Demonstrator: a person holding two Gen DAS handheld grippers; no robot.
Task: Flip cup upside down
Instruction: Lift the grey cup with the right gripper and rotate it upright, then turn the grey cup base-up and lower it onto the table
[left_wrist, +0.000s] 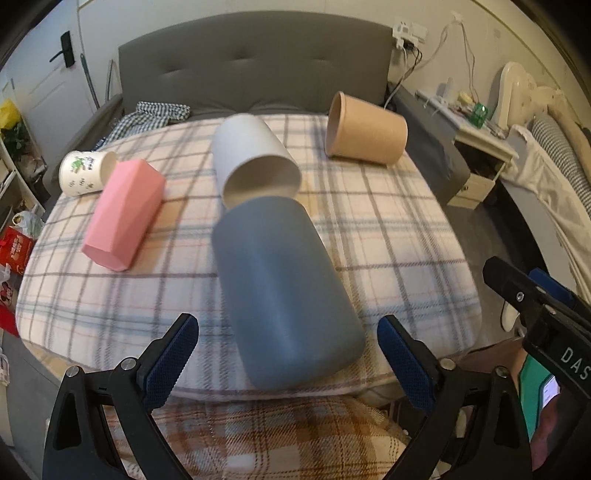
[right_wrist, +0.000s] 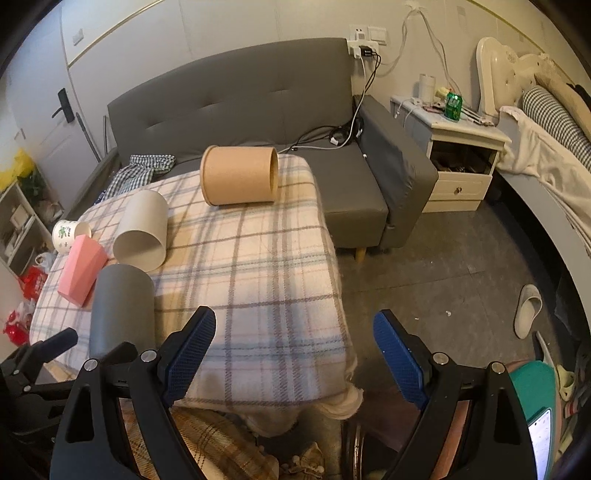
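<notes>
Several cups lie on their sides on a plaid-covered table. A blue-grey cup lies nearest, its closed end toward me, between the fingers of my open left gripper, which does not touch it. Behind it lies a white-grey cup with its mouth toward me. A pink faceted cup, a printed white paper cup and a tan cup lie farther off. My right gripper is open and empty over the table's front right corner; the blue-grey cup lies to its left.
A grey sofa stands behind the table with checked cloth and cables on it. A white nightstand and a bed are at the right. A slipper lies on the floor. Bags and shelves are at the left.
</notes>
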